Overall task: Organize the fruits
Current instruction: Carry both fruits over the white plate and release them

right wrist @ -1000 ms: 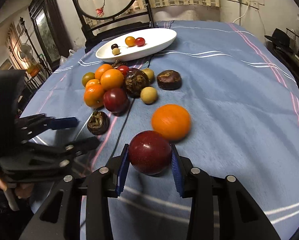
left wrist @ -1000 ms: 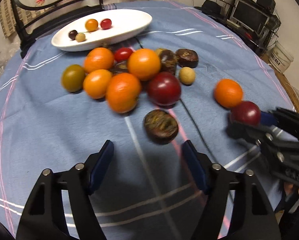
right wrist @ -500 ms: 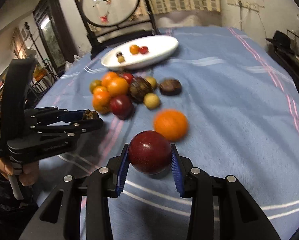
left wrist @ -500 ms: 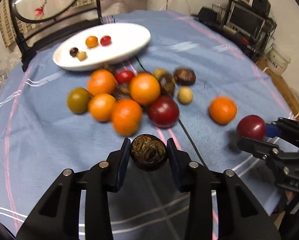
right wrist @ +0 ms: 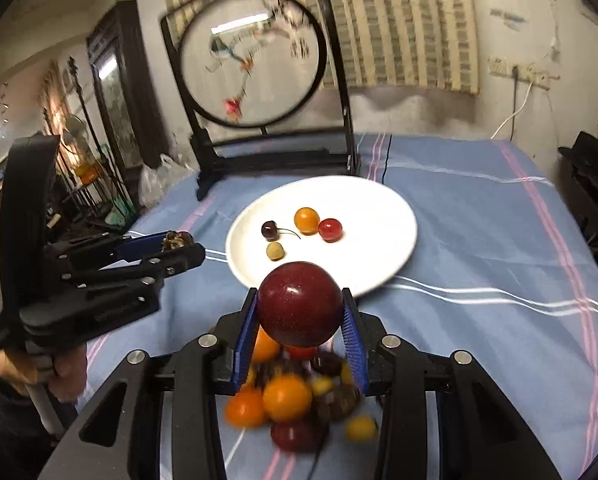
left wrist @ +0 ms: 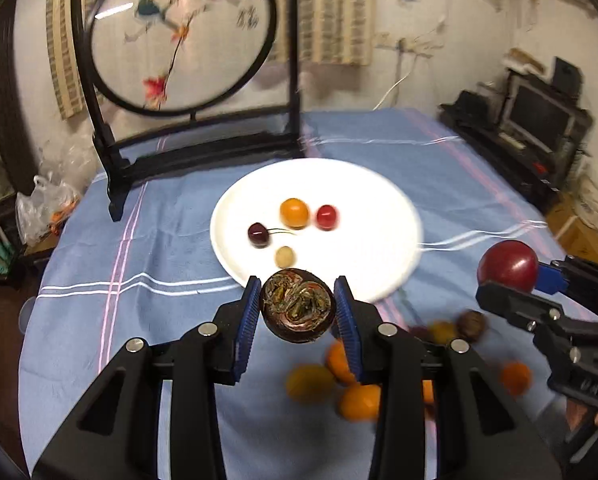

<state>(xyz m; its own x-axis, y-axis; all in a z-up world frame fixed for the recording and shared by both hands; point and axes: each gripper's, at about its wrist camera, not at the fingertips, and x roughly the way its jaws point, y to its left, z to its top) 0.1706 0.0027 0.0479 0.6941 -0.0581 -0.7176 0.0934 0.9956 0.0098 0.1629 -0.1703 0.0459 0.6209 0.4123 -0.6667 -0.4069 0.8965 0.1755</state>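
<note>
My left gripper (left wrist: 297, 312) is shut on a dark brown wrinkled fruit (left wrist: 297, 307), held above the table just short of the white plate (left wrist: 379, 216). My right gripper (right wrist: 299, 322) is shut on a dark red plum (right wrist: 299, 304), also raised near the plate's (right wrist: 379, 216) front rim. The plate holds a cherry (left wrist: 257, 234), a small orange fruit (left wrist: 294, 212), a red one (left wrist: 326, 217) and a pale one (left wrist: 285, 256). The pile of oranges and dark fruits (right wrist: 287, 400) lies blurred below the grippers. The right gripper with the plum (left wrist: 508, 265) also shows in the left wrist view.
A round embroidered screen on a black stand (left wrist: 179, 40) stands behind the plate at the table's far edge. The blue striped tablecloth (right wrist: 499, 240) covers the table. A dark cabinet with electronics (left wrist: 539, 120) is at the right, plastic bags (left wrist: 43, 208) at the left.
Both grippers lifted their fruits off the table and moved forward over the pile toward the plate. The left gripper had closed on the brown fruit a second ago.
</note>
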